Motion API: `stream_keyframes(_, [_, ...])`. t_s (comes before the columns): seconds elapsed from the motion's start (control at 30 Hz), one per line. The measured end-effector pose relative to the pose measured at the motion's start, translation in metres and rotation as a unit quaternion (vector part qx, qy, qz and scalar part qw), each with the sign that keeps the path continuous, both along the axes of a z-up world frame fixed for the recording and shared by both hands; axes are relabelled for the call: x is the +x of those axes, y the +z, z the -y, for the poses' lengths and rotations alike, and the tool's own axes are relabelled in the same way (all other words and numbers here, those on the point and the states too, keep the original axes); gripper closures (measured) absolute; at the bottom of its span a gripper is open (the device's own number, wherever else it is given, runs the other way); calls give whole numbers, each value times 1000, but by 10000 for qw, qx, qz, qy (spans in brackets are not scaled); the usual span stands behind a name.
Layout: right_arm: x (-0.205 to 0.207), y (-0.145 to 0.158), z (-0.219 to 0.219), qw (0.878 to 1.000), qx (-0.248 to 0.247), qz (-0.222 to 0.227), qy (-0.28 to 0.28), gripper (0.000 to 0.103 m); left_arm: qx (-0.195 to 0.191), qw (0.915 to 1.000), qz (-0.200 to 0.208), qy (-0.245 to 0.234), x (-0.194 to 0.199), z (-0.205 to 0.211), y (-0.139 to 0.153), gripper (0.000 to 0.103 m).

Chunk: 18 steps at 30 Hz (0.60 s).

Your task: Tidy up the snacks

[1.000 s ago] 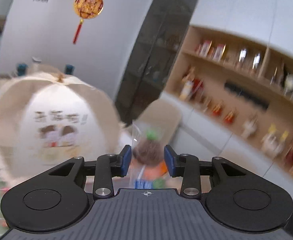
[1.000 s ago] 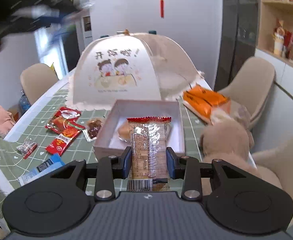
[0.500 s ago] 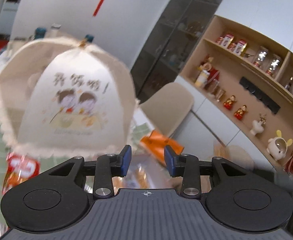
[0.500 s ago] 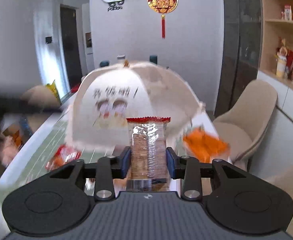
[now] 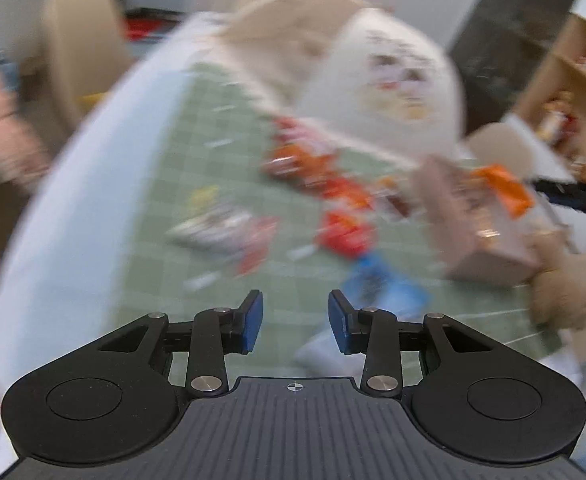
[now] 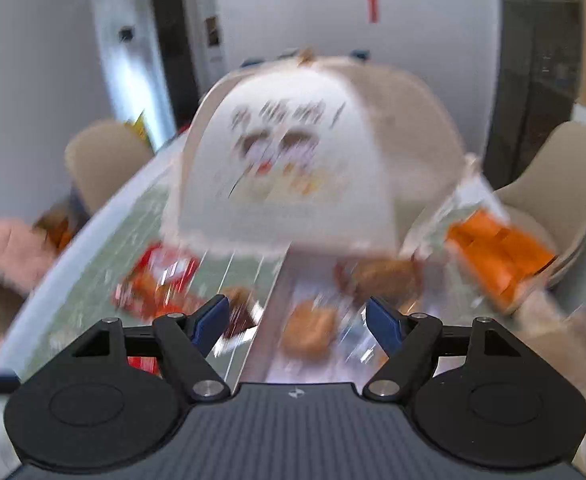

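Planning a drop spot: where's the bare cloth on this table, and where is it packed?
Bare green cloth lies between the white table edge and the red snack packets, plus the strip ahead of the left gripper. Crowded: packets between the food cover and the box.

Right tongs (image 6: 296,317) no longer clamped on the clear-wrapped biscuit pack with the red top edge; jaws just opening, now spread wide with nothing between the pads, above the blurred shallow pale cardboard box (image 6: 269,320). Left tongs (image 5: 296,322), a second ago aimed at wall and shelves with a clear snack bag between the pads, now empty and tipped down over the green checked tabletop (image 5: 165,168) strewn with snack packets.
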State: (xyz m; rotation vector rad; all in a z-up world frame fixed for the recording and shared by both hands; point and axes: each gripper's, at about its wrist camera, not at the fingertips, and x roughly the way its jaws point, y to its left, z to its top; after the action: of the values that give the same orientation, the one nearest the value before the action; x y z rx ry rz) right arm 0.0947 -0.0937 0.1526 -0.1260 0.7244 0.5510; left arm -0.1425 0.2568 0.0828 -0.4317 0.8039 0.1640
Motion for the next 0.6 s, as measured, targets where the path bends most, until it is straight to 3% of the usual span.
stream_keyframes(0.13, [-35,-51,-28,9980,-394,-197,457,27,144,9942,-396,995,-49,-28,-18,63])
stream_keyframes(0.27, [-65,-83,-55,9926,-429,-629,948,27,-291,9782,-410,2013,-82,-46,-30,63])
stream_keyframes(0.37, [-79,-92,-80,9870,-371,-732,1379,27,-592,9776,-284,2002,-86,-39,-31,63])
stream_keyframes(0.47, [-86,-88,-113,9805,-339,-654,1823,27,-605,9828,-231,1729,-82,-16,-25,63])
stream_keyframes(0.6, [-89,-83,-185,9617,-284,-454,2687,27,-706,9895,-148,1252,-76,16,-21,63])
